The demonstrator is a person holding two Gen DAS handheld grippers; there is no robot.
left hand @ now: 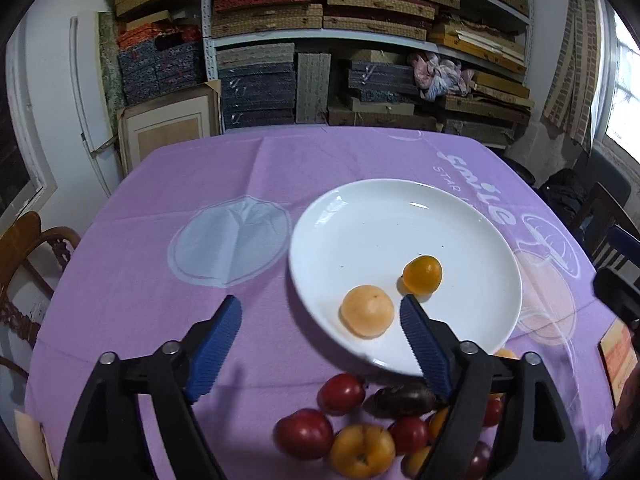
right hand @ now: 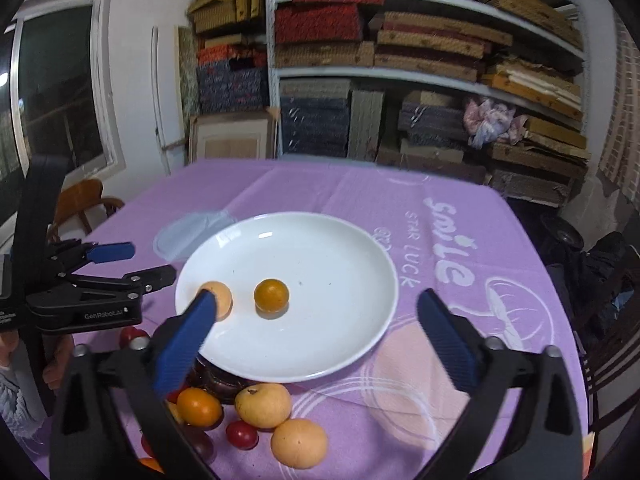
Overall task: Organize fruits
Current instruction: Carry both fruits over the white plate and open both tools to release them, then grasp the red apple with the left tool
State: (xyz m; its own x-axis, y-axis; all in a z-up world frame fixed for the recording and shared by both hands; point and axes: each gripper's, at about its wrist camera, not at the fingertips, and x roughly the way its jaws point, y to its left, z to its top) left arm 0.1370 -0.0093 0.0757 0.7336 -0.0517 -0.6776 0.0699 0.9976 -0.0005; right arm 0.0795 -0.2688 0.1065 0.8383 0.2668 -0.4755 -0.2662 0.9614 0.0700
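Purple-clothed surface (left hand: 240,168) carries white plate (left hand: 360,208) with two orange fruits (left hand: 367,311). Left claw (left hand: 320,320) and right claw (right hand: 316,312) both wide apart, empty. Loose fruit pile (right hand: 262,405) near plate's front rim; approach one fruit squarely, grip gently.

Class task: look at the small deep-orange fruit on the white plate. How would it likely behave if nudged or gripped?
The orange fruit looks round, so a nudge would probably roll it across the smooth plate. Its glossy skin may slip between pads. It is small, so likely light.
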